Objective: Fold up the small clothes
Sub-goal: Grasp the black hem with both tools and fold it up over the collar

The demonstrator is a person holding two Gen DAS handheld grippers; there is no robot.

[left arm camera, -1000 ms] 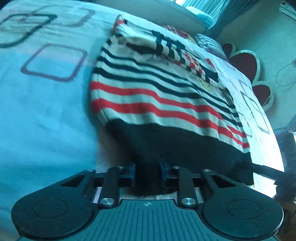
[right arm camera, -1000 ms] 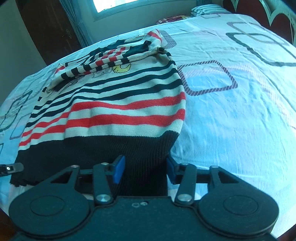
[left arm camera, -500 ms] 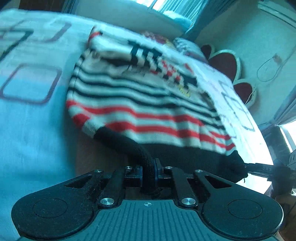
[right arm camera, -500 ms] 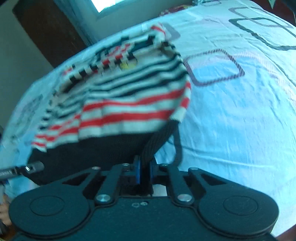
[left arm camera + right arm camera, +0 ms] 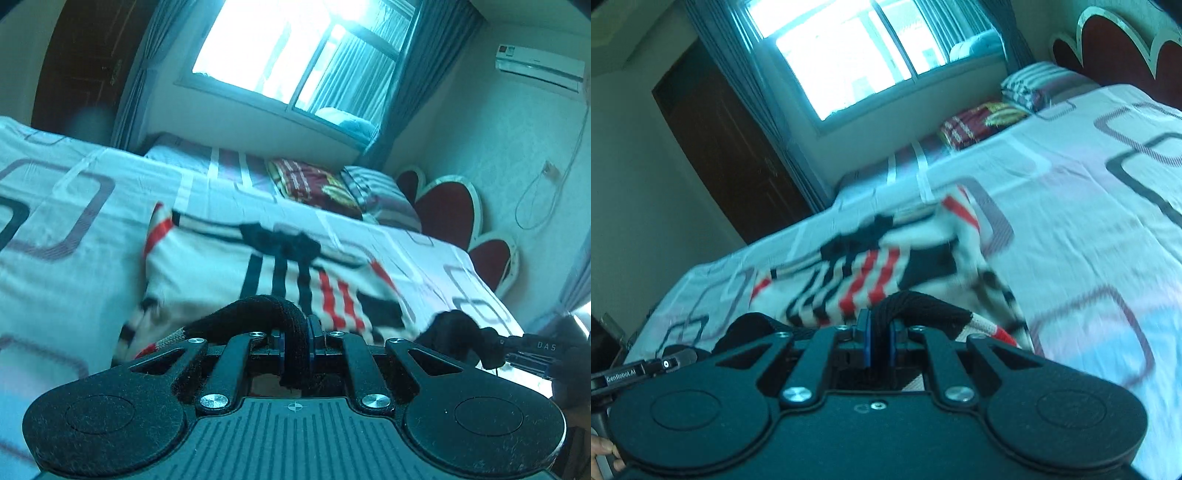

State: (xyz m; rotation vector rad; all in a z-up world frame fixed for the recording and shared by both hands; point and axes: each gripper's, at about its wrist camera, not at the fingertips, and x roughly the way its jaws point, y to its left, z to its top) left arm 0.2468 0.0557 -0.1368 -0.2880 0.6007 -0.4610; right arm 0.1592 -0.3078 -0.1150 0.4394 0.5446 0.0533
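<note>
Both tongs are clamped tight on the black hem of the striped sweater — the left gripper has a thick roll of it pinched between its blue pads, the right gripper the same at the other hem corner. The hem is up off the bed, while the shoulders and collar lie flat on the sheet, near the middle and pointing toward the far edge where the pillows sit.

So this looks like the bottom-to-top fold. To do it cleanly, I'd say keep both hands level with each other and the hem taut between them — any sag and the fold line goes crooked. Carry the hem over toward the collar, low enough that the body doesn't drag off the sheet, and lay it square on the shoulders before letting go. The knit is bunched in the jaws, so it may need smoothing after release.
</note>
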